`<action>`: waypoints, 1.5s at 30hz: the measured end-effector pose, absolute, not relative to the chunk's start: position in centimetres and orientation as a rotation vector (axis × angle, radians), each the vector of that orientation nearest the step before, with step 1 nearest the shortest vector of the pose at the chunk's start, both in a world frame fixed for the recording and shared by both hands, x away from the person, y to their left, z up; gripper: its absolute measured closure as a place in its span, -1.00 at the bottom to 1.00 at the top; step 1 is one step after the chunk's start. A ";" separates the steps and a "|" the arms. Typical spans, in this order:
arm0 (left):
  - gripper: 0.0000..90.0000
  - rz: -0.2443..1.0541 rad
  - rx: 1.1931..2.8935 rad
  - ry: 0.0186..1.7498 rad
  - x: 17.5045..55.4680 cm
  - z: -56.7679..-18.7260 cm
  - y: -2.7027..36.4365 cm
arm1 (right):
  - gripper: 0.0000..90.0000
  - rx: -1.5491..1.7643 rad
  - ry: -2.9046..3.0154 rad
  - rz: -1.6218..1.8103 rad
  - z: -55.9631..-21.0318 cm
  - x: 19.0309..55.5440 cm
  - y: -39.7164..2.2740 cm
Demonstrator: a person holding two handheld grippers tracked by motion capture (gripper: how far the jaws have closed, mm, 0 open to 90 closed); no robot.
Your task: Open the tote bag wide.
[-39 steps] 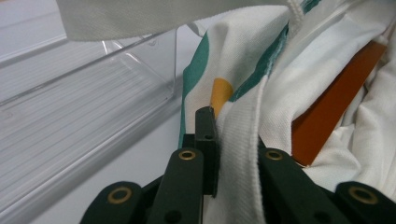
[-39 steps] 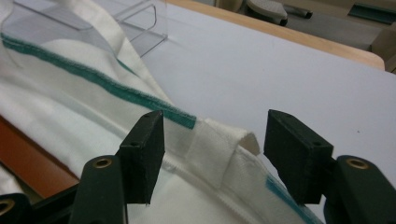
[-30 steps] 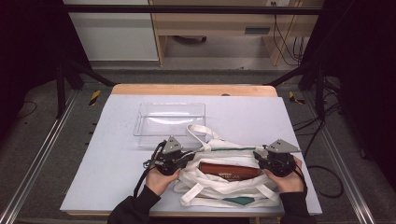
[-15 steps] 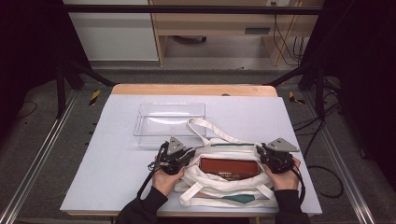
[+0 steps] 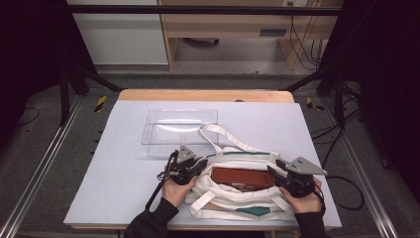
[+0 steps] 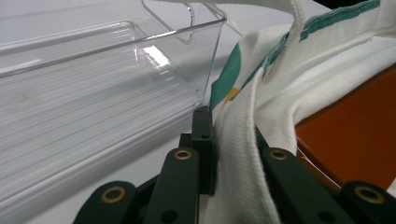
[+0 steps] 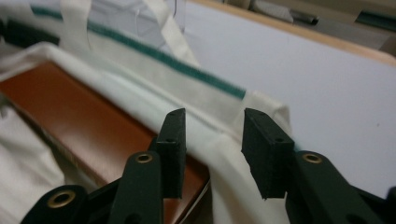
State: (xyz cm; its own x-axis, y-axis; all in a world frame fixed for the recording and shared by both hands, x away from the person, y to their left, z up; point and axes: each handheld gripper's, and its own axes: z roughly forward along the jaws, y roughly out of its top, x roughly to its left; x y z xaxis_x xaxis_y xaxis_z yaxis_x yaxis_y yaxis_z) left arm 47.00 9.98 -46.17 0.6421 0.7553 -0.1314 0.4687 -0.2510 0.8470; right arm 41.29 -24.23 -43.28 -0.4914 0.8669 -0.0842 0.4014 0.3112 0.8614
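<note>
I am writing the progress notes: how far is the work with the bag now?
Done: the brown case lies inside the cloth bag. In hand: the left gripper pinches the bag's rim; the right gripper's jaws straddle the opposite rim, apart. Left: probably closing the bag.

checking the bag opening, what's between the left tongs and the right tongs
In the high view, the open white tote bag spans from the left tongs to the right tongs, with a brown case lying inside it.

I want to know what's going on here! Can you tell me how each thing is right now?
Cloth bag: lying flat, mouth held open.
Brown case: inside the bag.
Clear tray: empty, upright.
Left tongs: clamped on the bag's edge.
Right tongs: open, bag's edge between them, just been opening.
</note>
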 end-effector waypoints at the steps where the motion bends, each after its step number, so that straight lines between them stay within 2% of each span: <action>1: 0.82 0.376 1.901 0.964 47.0 -46.2 10.0 | 0.45 1.119 2.043 1.078 -43.6 41.4 -24.3; 6: 0.81 0.368 1.904 0.969 47.1 -46.2 10.0 | 0.86 1.128 2.077 1.040 -44.2 41.9 -24.3; 12: 0.79 0.378 1.928 0.961 47.2 -46.5 9.7 | 0.90 1.208 2.056 1.036 -44.8 43.5 -24.4; 17: 0.76 0.401 1.949 0.967 47.5 -47.0 9.4 | 0.84 1.299 2.070 1.019 -45.9 45.0 -24.7; 22: 0.65 0.396 1.954 0.988 47.8 -47.2 9.5 | 0.66 1.307 2.036 1.021 -45.7 44.7 -24.8; 23: 0.54 0.392 1.942 0.984 47.6 -46.8 9.8 | 0.55 1.278 1.998 1.036 -45.2 44.0 -24.9; 25: 0.41 0.397 1.931 0.969 47.4 -46.2 10.4 | 0.46 1.277 1.957 1.093 -44.4 42.9 -25.2; 29: 0.18 0.428 1.863 0.906 46.2 -44.3 11.8 | 0.41 1.259 1.962 1.188 -43.3 40.4 -25.3; 32: 0.19 0.481 1.847 0.841 44.9 -43.0 12.0 | 0.42 1.232 1.999 1.179 -43.3 38.7 -24.7; 36: 0.39 0.500 1.883 0.757 43.7 -42.6 10.9 | 0.49 1.247 2.032 1.185 -43.6 37.4 -24.0; 39: 0.48 0.508 1.930 0.743 43.9 -43.0 10.0 | 0.54 1.259 2.051 1.179 -44.0 37.2 -23.7; 45: 0.54 0.533 2.021 0.757 44.8 -44.2 9.1 | 0.62 1.311 2.097 1.138 -45.2 37.0 -23.7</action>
